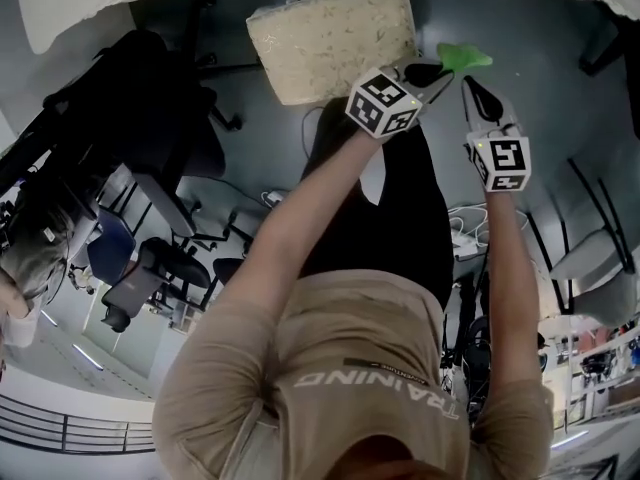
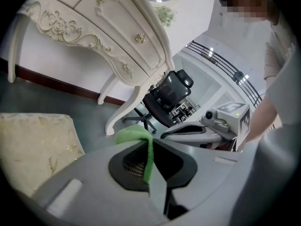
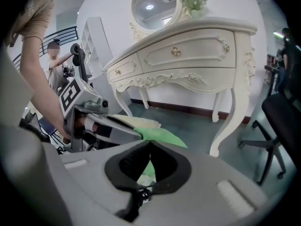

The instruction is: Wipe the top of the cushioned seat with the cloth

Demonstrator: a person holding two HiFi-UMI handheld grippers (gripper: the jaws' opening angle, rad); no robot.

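Grey floor point(image 1: 540, 38), cushioned seat point(image 1: 335, 40) near a white dresser point(image 3: 188, 55). Left gripper point(image 1: 432, 73) clenched on the green cloth point(image 1: 463, 58) just beside the seat. Right gripper point(image 1: 470, 86) closed, tips at the cloth.

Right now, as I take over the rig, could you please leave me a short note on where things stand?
Left gripper: shut on the cloth, held in the air.
Right gripper: jaws together, tips at the same cloth, apparently pinching its edge.
Seat: ahead and to the left of both grippers. The cloth is off its right corner and does not touch it.
Done: the cloth is in hand.
Left: bring the cloth down onto the seat top and wipe across it.
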